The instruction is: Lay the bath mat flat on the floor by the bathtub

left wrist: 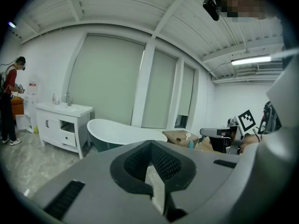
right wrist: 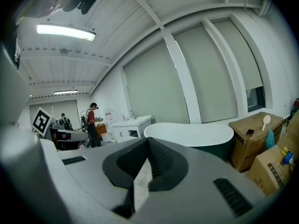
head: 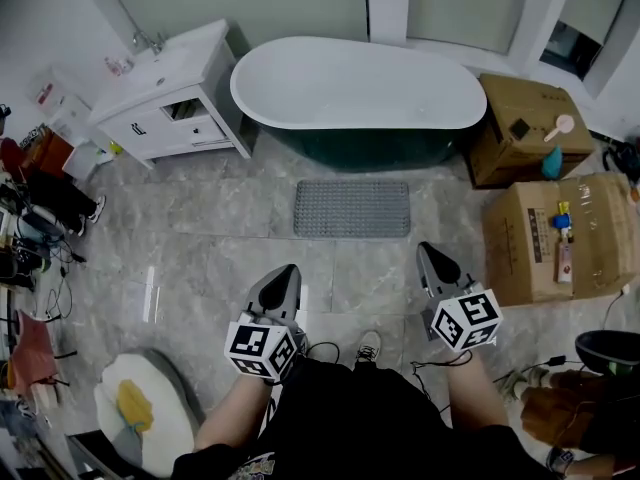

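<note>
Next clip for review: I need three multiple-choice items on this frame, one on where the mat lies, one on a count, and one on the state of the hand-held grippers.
1. Where is the bath mat relative to the bathtub?
A. Draped over its rim
B. Flat on the floor in front of it
C. Rolled up inside it

2. How many cardboard boxes stand to the right of the bathtub?
A. One
B. Two
C. Four

3. What state are the left hand-held gripper and the right hand-held gripper in?
A. Both shut, holding nothing
B. Left shut on the mat
C. Both wide open

Answers:
1. B, as the head view shows the mat spread flat on the tiles.
2. B, as two brown boxes are visible.
3. A, as each gripper view shows the jaw tips meeting, with only floor beyond.
</note>
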The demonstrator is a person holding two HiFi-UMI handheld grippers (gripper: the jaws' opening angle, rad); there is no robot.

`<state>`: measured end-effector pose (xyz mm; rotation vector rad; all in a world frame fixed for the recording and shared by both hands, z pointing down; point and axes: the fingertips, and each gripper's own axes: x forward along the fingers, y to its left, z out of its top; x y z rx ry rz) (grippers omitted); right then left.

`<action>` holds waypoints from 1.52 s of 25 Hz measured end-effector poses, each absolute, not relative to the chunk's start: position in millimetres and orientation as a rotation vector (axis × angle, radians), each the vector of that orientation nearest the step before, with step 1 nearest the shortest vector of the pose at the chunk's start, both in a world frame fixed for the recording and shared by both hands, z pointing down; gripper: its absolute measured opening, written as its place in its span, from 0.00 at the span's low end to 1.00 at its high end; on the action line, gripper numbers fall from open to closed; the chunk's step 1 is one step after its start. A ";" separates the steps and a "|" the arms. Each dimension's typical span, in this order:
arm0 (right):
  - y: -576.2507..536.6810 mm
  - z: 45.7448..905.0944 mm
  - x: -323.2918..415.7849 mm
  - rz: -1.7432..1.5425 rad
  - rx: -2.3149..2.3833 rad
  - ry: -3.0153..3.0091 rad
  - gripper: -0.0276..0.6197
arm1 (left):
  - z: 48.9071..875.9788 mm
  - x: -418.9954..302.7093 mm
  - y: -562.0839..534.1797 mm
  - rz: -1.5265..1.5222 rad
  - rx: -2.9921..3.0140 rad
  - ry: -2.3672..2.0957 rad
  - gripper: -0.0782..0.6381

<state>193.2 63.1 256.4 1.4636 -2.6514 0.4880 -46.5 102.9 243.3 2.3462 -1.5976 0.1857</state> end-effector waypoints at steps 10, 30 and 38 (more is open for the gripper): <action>74.2 252.0 132.7 0.460 1.486 -2.627 0.07 | 239.3 -107.9 106.9 0.144 2.356 -1.577 0.13; 127.6 242.1 14.2 0.445 1.671 -2.488 0.07 | 241.6 -231.4 117.2 0.131 2.466 -1.414 0.13; 137.6 243.7 -10.8 0.453 1.707 -2.455 0.07 | 242.7 -252.0 114.8 0.134 2.493 -1.362 0.13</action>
